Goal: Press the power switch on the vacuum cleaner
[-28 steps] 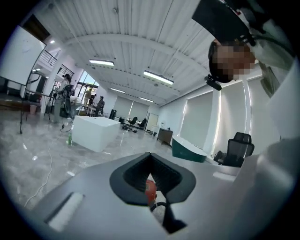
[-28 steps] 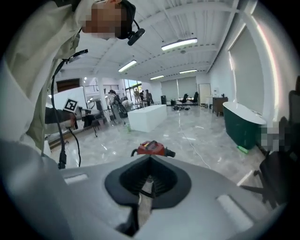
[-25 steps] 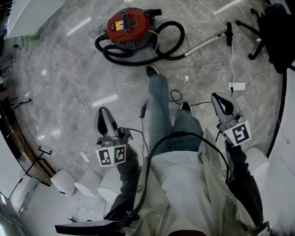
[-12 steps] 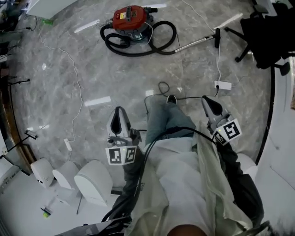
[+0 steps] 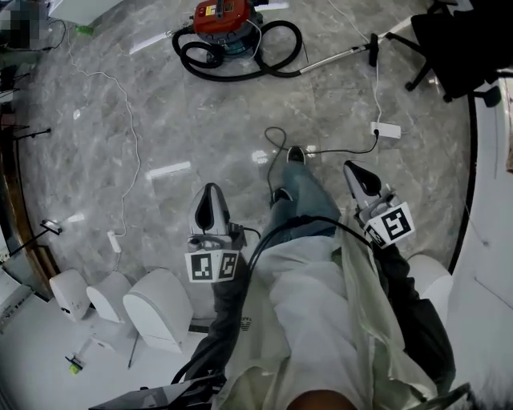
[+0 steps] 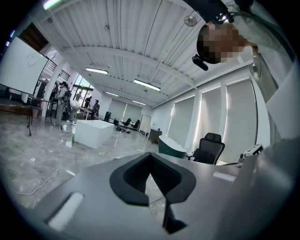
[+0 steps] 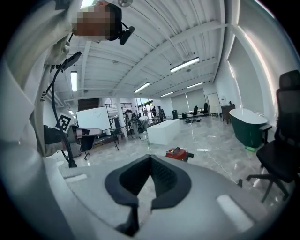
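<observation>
Vacuum cleaner (image 5: pixel 218 16), red and round, sits on the far side of the grey marble floor (image 5: pixel 200 128), a little left of centre, with its black hose (image 5: pixel 240 74) looped around it and a metal wand (image 5: pixel 337 59) running off to the right. Farther right stands a black office chair (image 5: pixel 449 40). A white power adapter (image 5: pixel 385 130) lies on the floor to the right, nearer the person, whose jeans leg (image 5: pixel 300 200) steps toward the far side. Both tongs are held near the body, well apart from the vacuum cleaner. The left gripper (image 5: pixel 210 190) has its jaws brought together at the tips, holding nothing. The right gripper (image 5: pixel 353 169) is the same, jaws meeting and empty, and its own view shows the vacuum cleaner far off beyond them. White bins (image 5: pixel 156 308) stand at the near left.
</observation>
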